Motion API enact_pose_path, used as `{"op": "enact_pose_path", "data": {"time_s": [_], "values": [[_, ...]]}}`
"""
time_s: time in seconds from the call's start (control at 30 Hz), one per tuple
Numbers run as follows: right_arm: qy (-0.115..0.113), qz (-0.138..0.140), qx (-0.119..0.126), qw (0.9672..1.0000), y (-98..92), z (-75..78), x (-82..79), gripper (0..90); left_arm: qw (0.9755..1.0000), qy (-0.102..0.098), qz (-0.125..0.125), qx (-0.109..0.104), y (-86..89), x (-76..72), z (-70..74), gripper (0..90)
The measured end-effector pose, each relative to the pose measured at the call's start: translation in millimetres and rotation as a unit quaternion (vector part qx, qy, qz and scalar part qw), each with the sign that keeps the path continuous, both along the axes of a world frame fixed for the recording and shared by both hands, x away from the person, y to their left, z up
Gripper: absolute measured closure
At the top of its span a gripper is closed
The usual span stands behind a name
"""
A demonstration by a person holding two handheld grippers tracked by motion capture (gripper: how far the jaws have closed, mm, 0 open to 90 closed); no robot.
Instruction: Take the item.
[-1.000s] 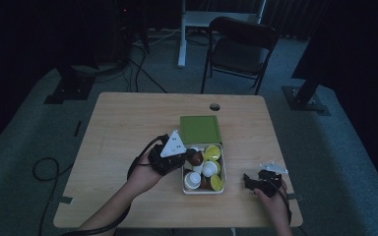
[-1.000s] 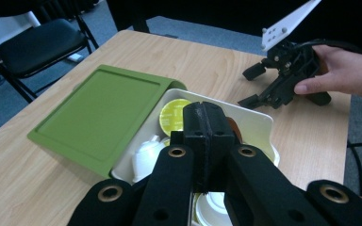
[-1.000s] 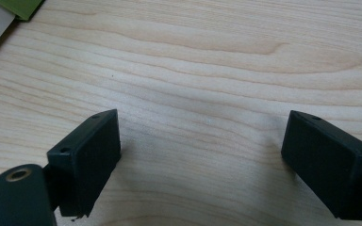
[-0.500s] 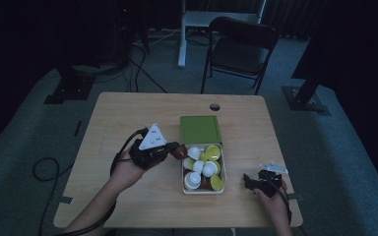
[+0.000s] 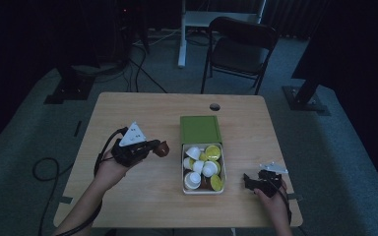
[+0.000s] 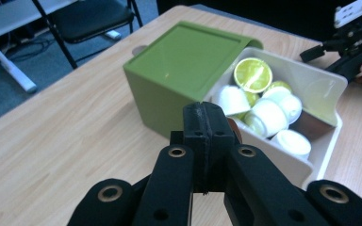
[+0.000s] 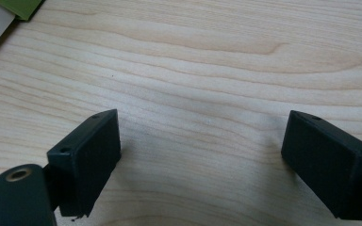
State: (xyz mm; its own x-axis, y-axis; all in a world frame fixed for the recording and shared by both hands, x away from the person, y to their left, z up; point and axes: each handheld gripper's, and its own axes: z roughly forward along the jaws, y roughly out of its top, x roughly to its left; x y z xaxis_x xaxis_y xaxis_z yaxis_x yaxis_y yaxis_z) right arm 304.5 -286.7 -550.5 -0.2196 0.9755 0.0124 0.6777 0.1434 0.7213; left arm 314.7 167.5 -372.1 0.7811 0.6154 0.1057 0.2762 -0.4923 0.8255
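Observation:
A white tray [image 5: 183,183] with several white, yellow-green and brown coffee capsules [image 5: 203,167] sits mid-table, its far end tucked into a green sleeve box [image 5: 200,129]. My left gripper [image 5: 155,146] hovers just left of the tray, shut on a brown capsule [image 5: 163,148] at its tips. In the left gripper view the jaws are pressed together [image 6: 202,110], a sliver of the brown capsule [image 6: 231,128] peeks out behind them, and the green box [image 6: 184,61] and tray [image 6: 330,94] lie beyond. My right gripper [image 5: 250,181] rests open on bare wood [image 7: 200,155] right of the tray.
The wooden table [image 5: 142,113] has a cable hole [image 5: 215,106] near its far edge. A black folding chair [image 5: 241,46] and a white desk leg [image 5: 182,39] stand behind it. Cables trail on the floor at the left. The right gripper [image 6: 349,37] is seen past the tray.
My left gripper has drawn back leftward from above the tray to the open table beside it, carrying the brown capsule along. The right gripper has stayed put.

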Motion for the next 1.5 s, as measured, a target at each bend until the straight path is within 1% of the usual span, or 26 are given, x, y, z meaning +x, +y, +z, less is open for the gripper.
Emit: {"op": "enact_pose_path", "data": {"time_s": [0.07,0.2,0.23,0.27,0.33,0.37,0.4,0.47,0.53,0.57,0.63,0.67,0.7,0.73,0.77,0.8,0.87,1.03,1.07,1.1,1.2,1.23,1.3,1.33,1.4,1.5], "values": [[0.000,0.000,0.000,1.0000,0.0,0.0,0.0,11.8,1.0000,0.000,-0.006,-0.005,5.9,1.4,-5.2,90.0],[0.000,0.000,0.000,1.0000,0.1,-0.1,0.0,11.8,0.9999,0.002,0.000,-0.013,17.9,3.5,-16.2,90.0],[0.000,0.000,0.000,1.0000,0.1,-0.1,0.0,11.8,0.9999,0.006,-0.003,-0.013,20.6,4.0,-18.7,90.0],[-0.001,0.000,0.000,1.0000,0.0,-0.1,0.1,11.8,0.9999,0.005,0.000,-0.012,22.8,3.9,-21.2,90.0],[-0.001,0.000,0.000,1.0000,-0.1,-0.1,0.1,11.8,0.9999,0.010,0.003,-0.008,27.2,4.0,-26.1,90.0],[-0.001,0.000,0.000,1.0000,0.0,-0.1,0.1,11.8,0.9999,0.007,0.007,-0.008,29.3,3.8,-28.5,90.0],[-0.001,0.000,0.000,1.0000,0.1,-0.1,0.0,11.8,0.9999,0.010,0.010,-0.007,31.4,3.9,-30.8,90.0],[-0.001,0.000,0.000,1.0000,0.0,-0.1,0.0,11.8,0.9998,0.012,0.014,-0.011,35.6,3.3,-35.6,90.0],[-0.001,0.000,0.000,1.0000,0.0,-0.1,0.0,11.8,0.9997,0.013,0.017,-0.009,39.5,2.7,-40.2,90.0],[-0.001,0.000,0.000,1.0000,0.1,-0.1,0.0,11.8,0.9995,0.020,0.020,-0.012,44.1,2.8,-44.7,90.0],[-0.001,0.000,0.000,1.0000,0.0,-0.1,0.0,11.8,0.9995,0.016,0.023,-0.010,46.0,2.1,-47.2,90.0],[-0.001,0.000,0.000,1.0000,0.0,-0.1,0.0,11.8,0.9994,0.020,0.027,-0.010,48.2,2.2,-49.6,90.0],[-0.001,0.000,0.000,1.0000,0.0,-0.1,0.0,11.8,0.9993,0.024,0.025,-0.012,50.5,2.3,-52.1,90.0],[-0.001,0.000,0.000,1.0000,0.0,-0.1,0.0,11.8,0.9993,0.024,0.026,-0.013,52.4,2.1,-54.8,90.0],[-0.001,0.000,0.000,1.0000,0.0,-0.1,0.0,11.8,0.9992,0.028,0.025,-0.012,54.4,2.3,-57.2,90.0],[-0.001,0.000,0.000,1.0000,0.0,-0.1,0.0,11.8,0.9992,0.028,0.025,-0.012,54.4,2.3,-57.2,90.0],[-0.001,0.000,0.000,1.0000,0.0,-0.1,0.0,11.8,0.9990,0.033,0.028,-0.009,60.2,1.9,-62.9,90.0],[-0.001,0.000,0.000,1.0000,0.0,-0.1,0.0,11.8,0.9986,0.035,0.038,-0.010,71.0,0.6,-71.6,90.0],[-0.001,0.000,0.000,1.0000,0.0,-0.1,0.0,11.8,0.9986,0.039,0.033,-0.014,73.2,0.5,-74.0,90.0],[-0.001,0.000,0.000,1.0000,0.0,-0.1,0.0,11.8,0.9986,0.038,0.034,-0.011,75.0,0.2,-76.4,90.0],[-0.001,0.000,0.000,1.0000,0.1,-0.1,0.0,11.8,0.9984,0.041,0.038,-0.013,78.4,-0.5,-84.0,90.0],[-0.001,0.000,0.000,1.0000,0.0,-0.1,0.0,11.8,0.9982,0.046,0.037,-0.014,79.5,-0.2,-86.4,90.0],[-0.001,0.000,0.000,1.0000,0.0,-0.1,0.0,11.8,0.9980,0.046,0.041,-0.010,80.9,-0.5,-91.2,90.0],[-0.001,0.000,0.000,1.0000,0.0,-0.1,0.0,11.8,0.9978,0.051,0.040,-0.011,82.0,-0.2,-93.4,90.0],[-0.001,0.000,0.000,1.0000,0.0,-0.1,0.0,11.8,0.9976,0.052,0.046,-0.008,83.9,-0.4,-96.9,90.0],[-0.001,0.000,0.000,1.0000,0.0,-0.1,0.0,11.8,0.9971,0.057,0.049,-0.011,86.5,-0.3,-100.6,90.0]]}}
